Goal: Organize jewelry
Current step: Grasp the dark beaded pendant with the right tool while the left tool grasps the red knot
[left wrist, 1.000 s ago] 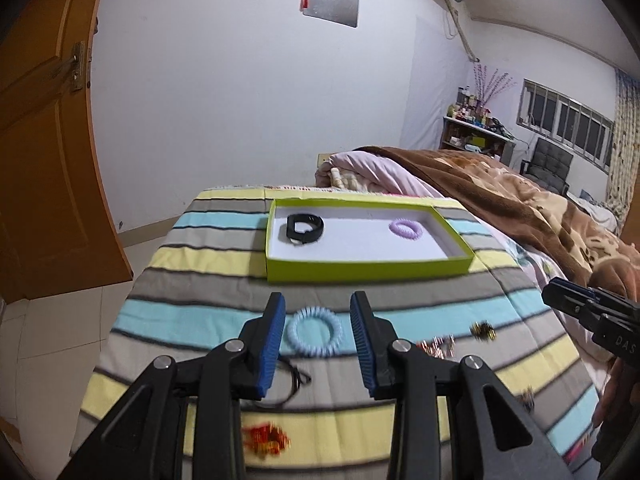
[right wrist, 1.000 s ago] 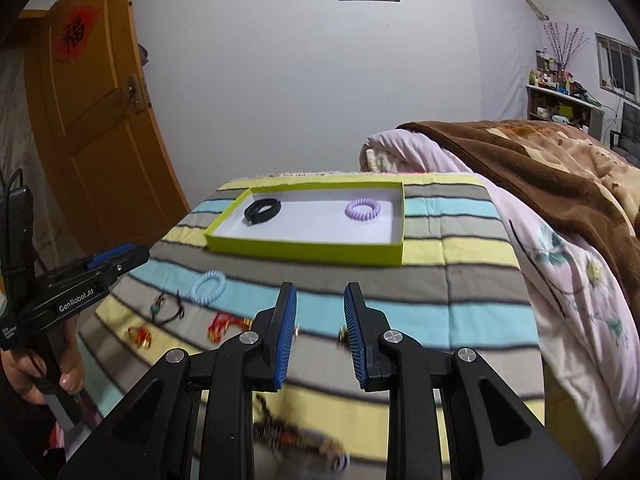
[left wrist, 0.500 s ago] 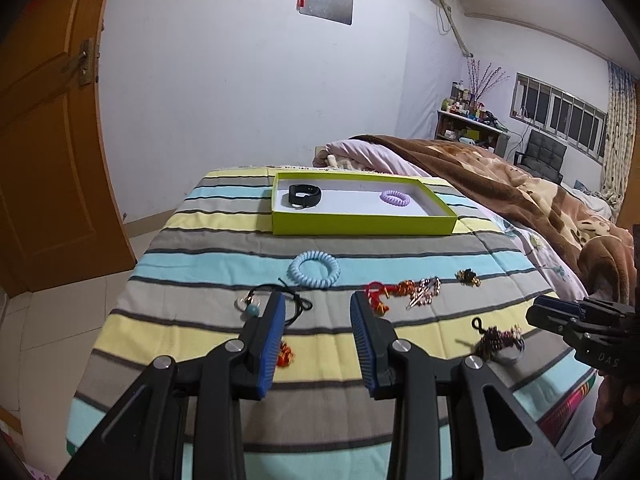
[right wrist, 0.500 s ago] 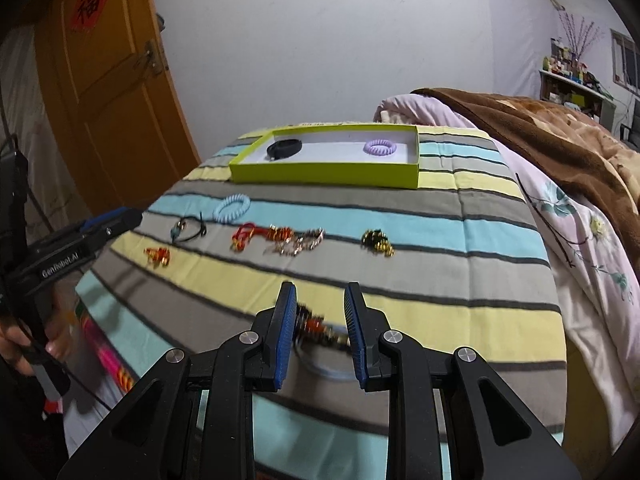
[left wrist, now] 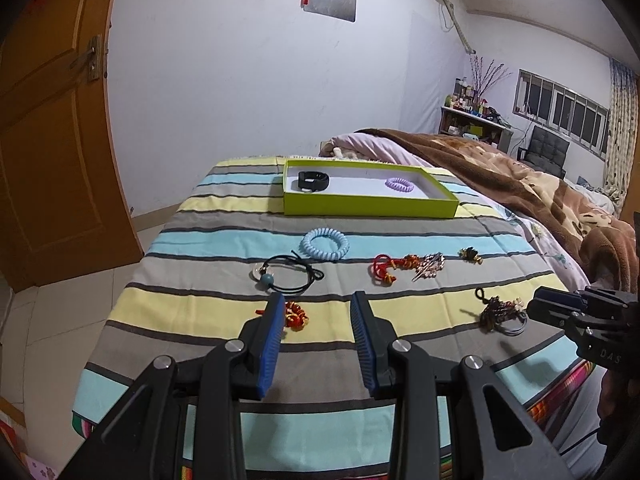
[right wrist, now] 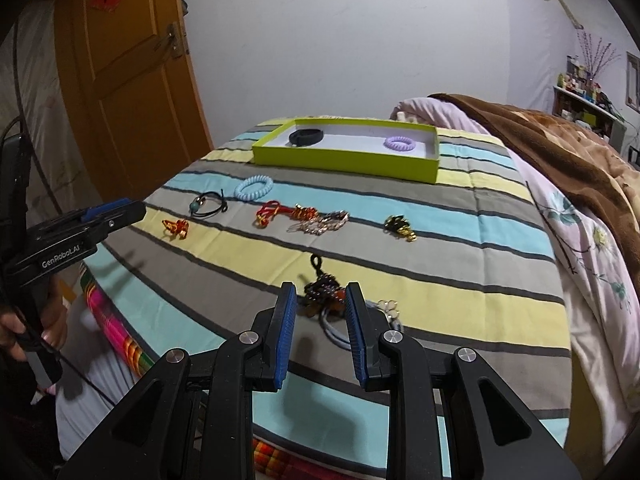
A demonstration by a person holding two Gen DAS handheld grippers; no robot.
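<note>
A lime-green tray (left wrist: 368, 210) (right wrist: 344, 162) at the far end of the striped bedspread holds a black band (left wrist: 314, 181) and a purple coil ring (left wrist: 399, 185). Loose on the spread lie a blue coil ring (left wrist: 325, 244), a black cord with a teal bead (left wrist: 288, 274), a red knotted cord (left wrist: 386, 268) and a gold-black piece (left wrist: 470, 255). My left gripper (left wrist: 318, 308) hovers open over a small red-gold ornament (left wrist: 294, 316). My right gripper (right wrist: 320, 296) is open, with a dark beaded bracelet (right wrist: 324, 292) lying on the spread in line with its gap.
A brown blanket (left wrist: 540, 184) and pink quilt (right wrist: 580, 240) cover the bed to the right. An orange door (left wrist: 48, 140) stands at the left, with tiled floor below. The spread's near edge drops off just under both grippers. A hand (right wrist: 24, 332) holds the left gripper's handle.
Both grippers have drawn back from the tray toward the near edge of the spread, so more loose jewelry shows. Neither pair of jaws has changed its gap.
</note>
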